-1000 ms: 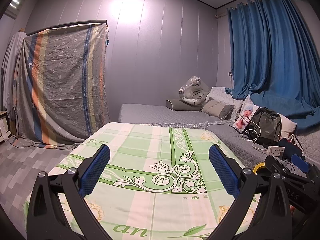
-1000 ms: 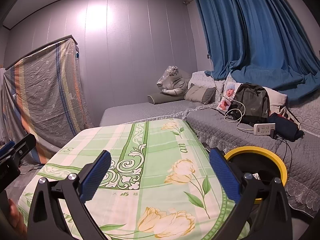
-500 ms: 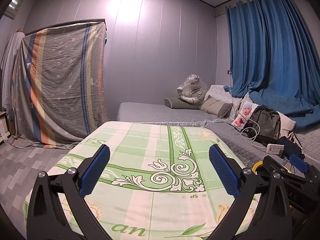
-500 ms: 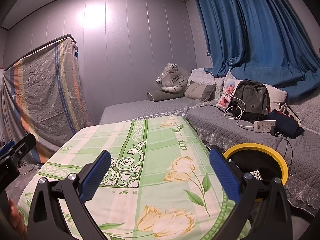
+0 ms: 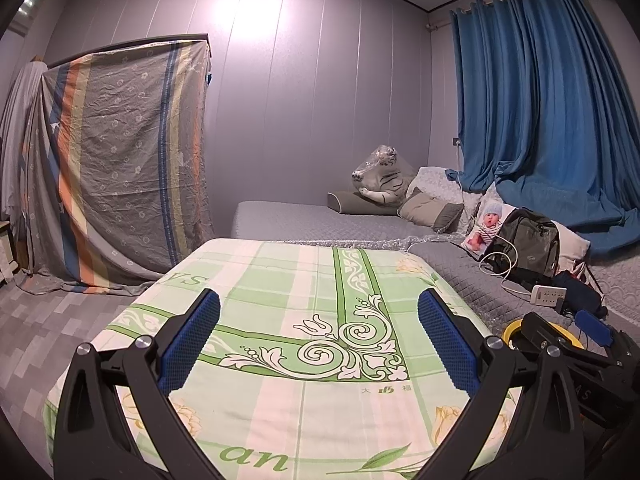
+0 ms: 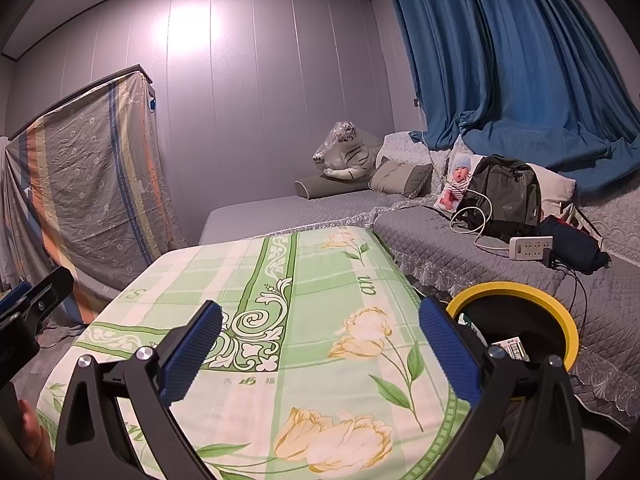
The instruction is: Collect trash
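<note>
Tools (image 5: pixel 319 340) (image 6: pixel 320 350) agape above tablecloth (image 5: pixel 280 280)

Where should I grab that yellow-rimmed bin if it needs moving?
Probably the yellow-rimmed bin's rim on its table side, coming from above with one finger inside the open mouth. The rim is the only exposed edge; its body is hidden, and the right gripper is open and nearest.
</note>
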The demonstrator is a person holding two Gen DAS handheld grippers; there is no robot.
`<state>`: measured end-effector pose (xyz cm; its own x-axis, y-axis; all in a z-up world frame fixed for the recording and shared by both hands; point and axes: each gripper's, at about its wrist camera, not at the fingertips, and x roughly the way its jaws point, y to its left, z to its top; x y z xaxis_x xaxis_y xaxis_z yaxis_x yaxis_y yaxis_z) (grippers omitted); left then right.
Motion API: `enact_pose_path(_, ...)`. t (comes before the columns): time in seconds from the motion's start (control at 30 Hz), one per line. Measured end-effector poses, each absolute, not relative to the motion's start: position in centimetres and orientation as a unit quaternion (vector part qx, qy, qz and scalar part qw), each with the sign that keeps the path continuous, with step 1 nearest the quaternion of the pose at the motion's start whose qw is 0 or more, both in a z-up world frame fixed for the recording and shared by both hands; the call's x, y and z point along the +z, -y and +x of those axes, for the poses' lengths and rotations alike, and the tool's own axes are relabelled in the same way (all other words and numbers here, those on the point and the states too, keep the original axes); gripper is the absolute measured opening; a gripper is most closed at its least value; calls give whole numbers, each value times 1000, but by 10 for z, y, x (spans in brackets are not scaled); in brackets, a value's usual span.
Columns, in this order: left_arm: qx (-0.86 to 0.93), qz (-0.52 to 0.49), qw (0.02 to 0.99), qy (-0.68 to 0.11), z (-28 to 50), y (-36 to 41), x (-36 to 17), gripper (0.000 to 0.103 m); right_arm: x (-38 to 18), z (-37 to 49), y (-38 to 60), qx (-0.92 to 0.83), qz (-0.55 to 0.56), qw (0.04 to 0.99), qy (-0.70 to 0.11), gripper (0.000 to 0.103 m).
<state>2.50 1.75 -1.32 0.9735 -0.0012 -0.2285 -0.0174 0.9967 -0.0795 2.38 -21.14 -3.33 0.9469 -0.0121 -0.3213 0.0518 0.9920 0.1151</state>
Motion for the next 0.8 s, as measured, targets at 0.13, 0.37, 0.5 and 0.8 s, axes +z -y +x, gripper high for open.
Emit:
enact_pose_path(0.13, 5, -42, 992, -117, 26, -19, -15, 95, -35, 24, 212, -16, 61, 985, -162, 95)
enact_pose_path(0.37, 3, -41, 992, -120, 26, -18, -17, 95, -35, 25, 214, -16, 62, 984, -165, 95)
enact_pose_path(0.5, 3, -42, 992, -122, 27, -17, -18, 95, -36, 26, 215, -16, 64, 984, -168, 95)
enact_pose_path(0.8, 3, -42, 991, -124, 28, -17, -18, 95, -38, 26, 213, -16, 64, 983, -171, 95)
